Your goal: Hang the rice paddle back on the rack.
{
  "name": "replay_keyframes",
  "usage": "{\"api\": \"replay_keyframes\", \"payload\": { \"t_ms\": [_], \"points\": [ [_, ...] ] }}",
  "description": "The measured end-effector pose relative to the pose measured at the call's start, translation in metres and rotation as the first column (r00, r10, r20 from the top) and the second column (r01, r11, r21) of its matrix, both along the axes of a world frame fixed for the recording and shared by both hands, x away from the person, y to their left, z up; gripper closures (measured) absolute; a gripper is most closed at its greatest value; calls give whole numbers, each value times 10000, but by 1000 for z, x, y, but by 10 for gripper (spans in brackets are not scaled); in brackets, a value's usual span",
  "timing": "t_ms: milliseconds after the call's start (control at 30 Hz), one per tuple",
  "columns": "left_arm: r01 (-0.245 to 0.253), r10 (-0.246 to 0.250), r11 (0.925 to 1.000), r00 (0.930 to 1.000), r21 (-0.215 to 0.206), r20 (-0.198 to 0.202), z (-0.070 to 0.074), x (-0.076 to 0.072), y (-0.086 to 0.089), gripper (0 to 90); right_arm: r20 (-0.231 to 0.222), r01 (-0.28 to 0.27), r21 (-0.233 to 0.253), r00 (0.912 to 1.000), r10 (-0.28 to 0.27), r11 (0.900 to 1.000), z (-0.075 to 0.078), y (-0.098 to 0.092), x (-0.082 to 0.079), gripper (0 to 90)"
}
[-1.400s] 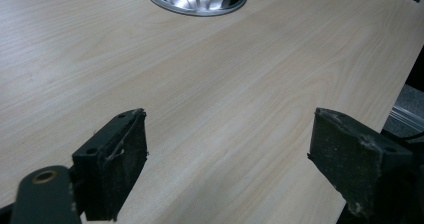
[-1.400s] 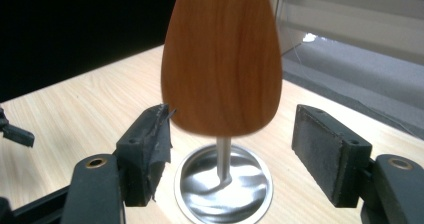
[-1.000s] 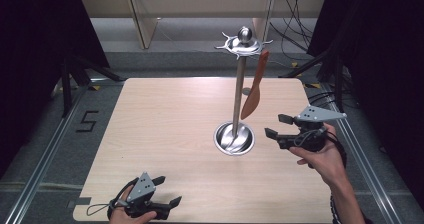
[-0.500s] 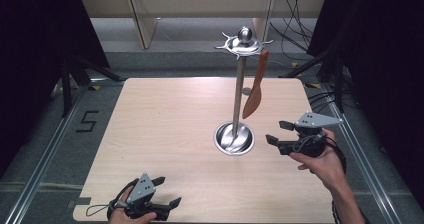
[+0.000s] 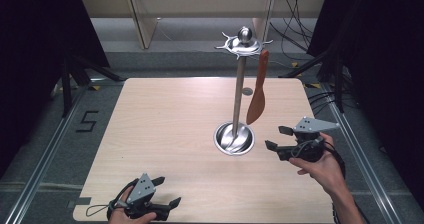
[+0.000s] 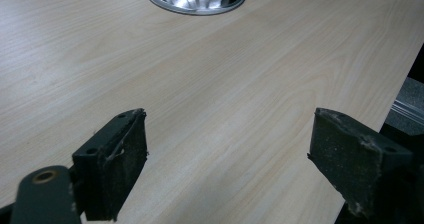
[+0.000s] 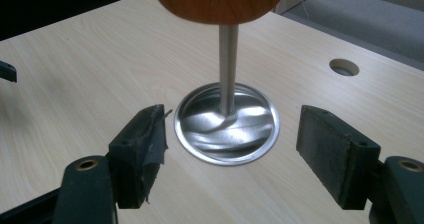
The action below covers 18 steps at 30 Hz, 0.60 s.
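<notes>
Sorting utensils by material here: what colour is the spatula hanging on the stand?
Reddish-brown, like wood; the spatula shows best in the high view.

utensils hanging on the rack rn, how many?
1. A wooden spatula hangs from the right side of the metal stand, its blade just above the base; its tip shows at the top of the right gripper view. None seems hidden.

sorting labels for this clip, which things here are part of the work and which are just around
In the job:
- wooden spatula hanging from the rack
- metal utensil stand with round base
- right gripper, open, beside the base

Just around:
- left gripper, open, idle at the near edge
- table
- cables on the floor behind
</notes>
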<state>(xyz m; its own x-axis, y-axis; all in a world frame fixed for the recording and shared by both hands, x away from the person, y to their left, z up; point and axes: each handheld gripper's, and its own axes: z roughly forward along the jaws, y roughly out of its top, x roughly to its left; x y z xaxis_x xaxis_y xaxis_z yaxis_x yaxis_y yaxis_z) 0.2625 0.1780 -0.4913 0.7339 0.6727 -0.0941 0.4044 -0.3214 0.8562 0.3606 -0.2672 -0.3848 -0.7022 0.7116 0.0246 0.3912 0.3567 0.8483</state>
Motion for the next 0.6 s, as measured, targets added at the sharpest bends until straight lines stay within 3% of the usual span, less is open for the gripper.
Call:
{"api": "replay_keyframes", "payload": {
  "t_ms": [67,100,133,167,233,300,333,500,533,567,600],
  "points": [
    [59,-59,10000,10000,77,47,0,0,0,148,171,-192,-191,9997,195,9996,-2,-1,0,287],
    [168,-170,9998,9997,115,150,0,1,1,148,-112,-49,-50,9999,49,10000,-3,1,-2,286],
    [172,-174,9997,9997,153,156,0,1,1,148,42,-51,-27,10000,51,10000,-5,1,-1,285],
    [188,-192,9996,9996,219,190,1,1,1,148,-238,-38,-47,9997,37,10000,-5,1,-3,282],
    [174,-177,9997,9997,185,192,1,1,1,149,-88,-148,-180,9999,146,9997,-7,1,-2,280],
    [-29,29,10000,10000,56,13,0,0,0,148,-368,-29,-57,9993,27,10000,-9,2,-5,278],
    [96,-98,9999,9998,111,172,1,1,1,148,-373,-108,-153,9993,102,9998,-10,2,-5,276],
    [81,-83,9999,9998,123,169,0,1,1,148,-246,-239,-319,9994,231,9992,-15,1,-6,270],
    [88,-90,9999,9998,133,168,0,1,1,148,-455,-241,-229,9987,231,9994,-17,3,-7,270],
    [87,-89,9999,9998,133,167,0,1,1,148,-294,-294,-390,9992,282,9988,-19,2,-7,270],
    [96,-99,9999,9998,142,175,1,1,1,148,-648,-221,-270,9977,203,9994,-19,3,-10,269]
  ]
}}
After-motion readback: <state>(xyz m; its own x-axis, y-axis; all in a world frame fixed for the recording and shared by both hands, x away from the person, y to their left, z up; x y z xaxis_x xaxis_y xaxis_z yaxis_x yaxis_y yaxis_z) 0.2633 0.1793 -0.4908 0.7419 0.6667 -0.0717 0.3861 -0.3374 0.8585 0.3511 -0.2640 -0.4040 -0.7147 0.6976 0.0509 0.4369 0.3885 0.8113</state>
